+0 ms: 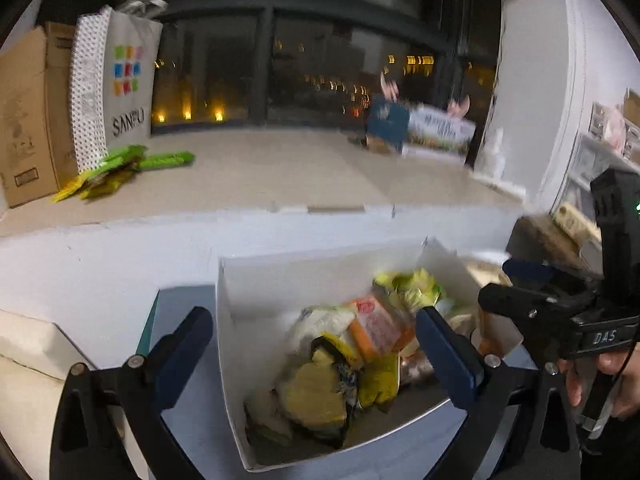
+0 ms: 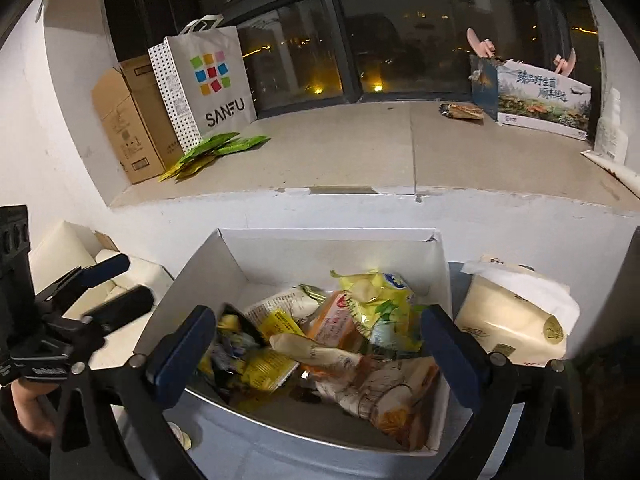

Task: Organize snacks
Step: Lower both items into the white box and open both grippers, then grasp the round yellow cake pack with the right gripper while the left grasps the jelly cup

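We hold the left claw (image 1: 316,352) and the right claw (image 2: 320,350) spread wide and empty above the open white cardboard box (image 2: 332,246), ready to pick. The mixed snack packets (image 2: 320,344) lie heaped inside it, while flat green sachets (image 2: 216,148) sit at the window ledge's (image 2: 360,148) left end, probably a sorted pile.

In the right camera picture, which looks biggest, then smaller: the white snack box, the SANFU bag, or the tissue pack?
1. White snack box
2. SANFU bag
3. Tissue pack

The bag stands farther away, so its true size is unsure.
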The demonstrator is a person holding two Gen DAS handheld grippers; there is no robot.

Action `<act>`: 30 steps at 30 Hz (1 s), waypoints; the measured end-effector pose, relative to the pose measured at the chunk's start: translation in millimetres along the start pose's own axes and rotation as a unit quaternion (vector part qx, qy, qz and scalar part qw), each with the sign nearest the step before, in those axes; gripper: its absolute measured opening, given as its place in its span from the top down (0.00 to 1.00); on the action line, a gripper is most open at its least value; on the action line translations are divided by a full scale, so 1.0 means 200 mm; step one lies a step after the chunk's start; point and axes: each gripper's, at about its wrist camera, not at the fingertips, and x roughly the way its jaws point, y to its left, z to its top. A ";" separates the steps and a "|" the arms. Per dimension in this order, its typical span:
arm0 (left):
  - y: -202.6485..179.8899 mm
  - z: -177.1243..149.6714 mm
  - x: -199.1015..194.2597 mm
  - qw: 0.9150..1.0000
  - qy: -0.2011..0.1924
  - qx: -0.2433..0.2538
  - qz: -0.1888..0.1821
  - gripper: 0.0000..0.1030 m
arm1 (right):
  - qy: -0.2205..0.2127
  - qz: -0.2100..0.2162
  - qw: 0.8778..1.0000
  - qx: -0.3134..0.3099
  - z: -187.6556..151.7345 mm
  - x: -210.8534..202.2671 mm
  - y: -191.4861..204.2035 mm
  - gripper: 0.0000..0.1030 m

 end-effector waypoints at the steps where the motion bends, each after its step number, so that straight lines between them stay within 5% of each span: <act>1: 0.00 0.00 -0.02 1.000 0.001 -0.004 -0.005 0.00 | 0.000 -0.001 1.000 0.001 -0.01 -0.01 -0.01 0.00; 8: -0.04 0.00 -0.11 1.000 -0.002 0.020 0.016 0.00 | -0.004 0.013 1.000 0.019 -0.04 -0.12 -0.05 0.00; 16: -0.09 -0.06 -0.29 0.999 -0.011 0.031 0.021 0.00 | -0.009 0.029 0.999 -0.040 -0.14 -0.36 0.03 0.00; 30: -0.34 -0.28 -0.76 0.997 -0.051 0.048 0.025 0.00 | 0.002 0.065 0.993 -0.103 -0.71 -0.79 0.08 0.00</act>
